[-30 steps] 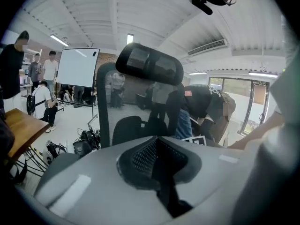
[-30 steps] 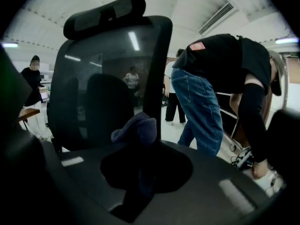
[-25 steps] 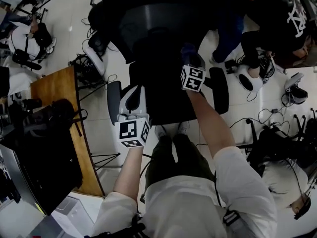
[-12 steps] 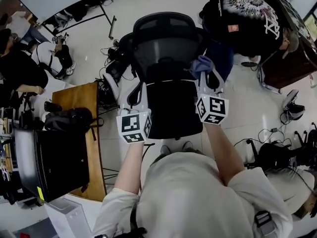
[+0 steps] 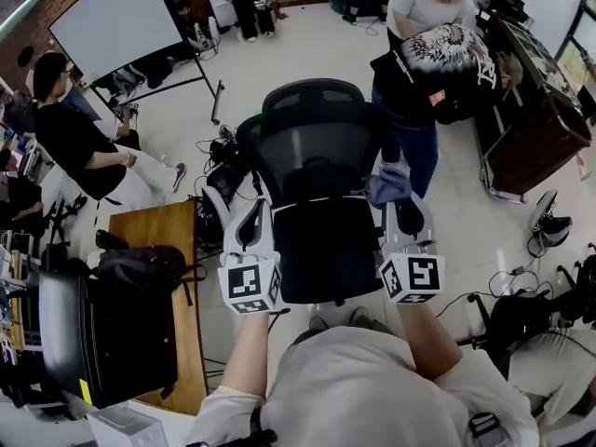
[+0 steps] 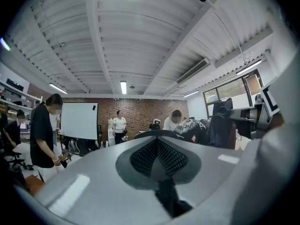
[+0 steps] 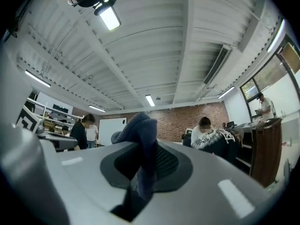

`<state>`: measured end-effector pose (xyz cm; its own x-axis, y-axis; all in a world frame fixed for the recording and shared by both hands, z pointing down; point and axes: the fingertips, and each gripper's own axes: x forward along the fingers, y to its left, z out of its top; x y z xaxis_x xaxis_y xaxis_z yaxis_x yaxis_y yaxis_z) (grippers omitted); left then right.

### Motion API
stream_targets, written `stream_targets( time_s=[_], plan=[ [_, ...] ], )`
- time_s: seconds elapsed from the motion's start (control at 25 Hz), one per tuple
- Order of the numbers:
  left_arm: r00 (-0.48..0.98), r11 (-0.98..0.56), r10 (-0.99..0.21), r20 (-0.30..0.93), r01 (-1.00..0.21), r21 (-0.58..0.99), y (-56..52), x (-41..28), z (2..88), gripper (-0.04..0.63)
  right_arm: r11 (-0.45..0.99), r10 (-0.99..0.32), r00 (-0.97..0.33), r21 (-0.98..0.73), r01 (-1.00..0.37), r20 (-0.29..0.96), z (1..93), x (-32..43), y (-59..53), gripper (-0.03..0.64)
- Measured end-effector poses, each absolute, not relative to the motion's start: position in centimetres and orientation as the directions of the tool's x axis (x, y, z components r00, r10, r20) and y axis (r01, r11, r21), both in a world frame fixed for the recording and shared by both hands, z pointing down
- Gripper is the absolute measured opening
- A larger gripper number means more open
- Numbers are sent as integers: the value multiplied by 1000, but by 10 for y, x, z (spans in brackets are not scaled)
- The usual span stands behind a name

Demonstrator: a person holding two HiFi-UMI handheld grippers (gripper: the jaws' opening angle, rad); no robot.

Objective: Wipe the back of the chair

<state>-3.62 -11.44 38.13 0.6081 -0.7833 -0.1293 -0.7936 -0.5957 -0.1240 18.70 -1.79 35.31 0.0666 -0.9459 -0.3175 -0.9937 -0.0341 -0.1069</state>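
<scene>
The right gripper (image 5: 398, 214) has its fingers clamped on a bunched blue cloth (image 5: 386, 186) at the right edge of the black mesh chair (image 5: 312, 142) back. The cloth hides whether it touches the chair. The left gripper (image 5: 240, 217) is by the chair's left edge. Its fingers seem closed on nothing, their tips hard to make out.

The pale floor (image 5: 279, 54) carried the black chair (image 5: 312, 156), a whiteboard (image 5: 116, 17) on its stand, loose cables (image 5: 207, 145) and a wooden counter (image 5: 158, 226). A black bag (image 5: 140, 268) lay on the counter.
</scene>
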Motion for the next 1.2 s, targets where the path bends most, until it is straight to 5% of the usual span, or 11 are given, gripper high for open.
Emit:
stream_targets(
  time_s=[0.12, 0.36, 0.72, 1.2],
  plan=[
    [633, -624, -773, -46, -771, -129, -100, -54, 394, 71, -38, -948, 67, -97, -995, -311, 350, 165, 0, 48],
    [651, -640, -751, -106, -758, -124, -81, -67, 395, 71, -18, -938, 40, -66, -998, -345, 336, 134, 44, 48],
    [630, -612, -755, -181, -776, -152, 94, -76, 400, 71, 3, -902, 23, -59, -998, -431, 351, 143, 224, 48],
    [621, -604, -768, -154, -783, -149, 290, -106, 388, 71, 0, -930, 50, -135, -991, -363, 390, 136, 377, 46]
  ],
)
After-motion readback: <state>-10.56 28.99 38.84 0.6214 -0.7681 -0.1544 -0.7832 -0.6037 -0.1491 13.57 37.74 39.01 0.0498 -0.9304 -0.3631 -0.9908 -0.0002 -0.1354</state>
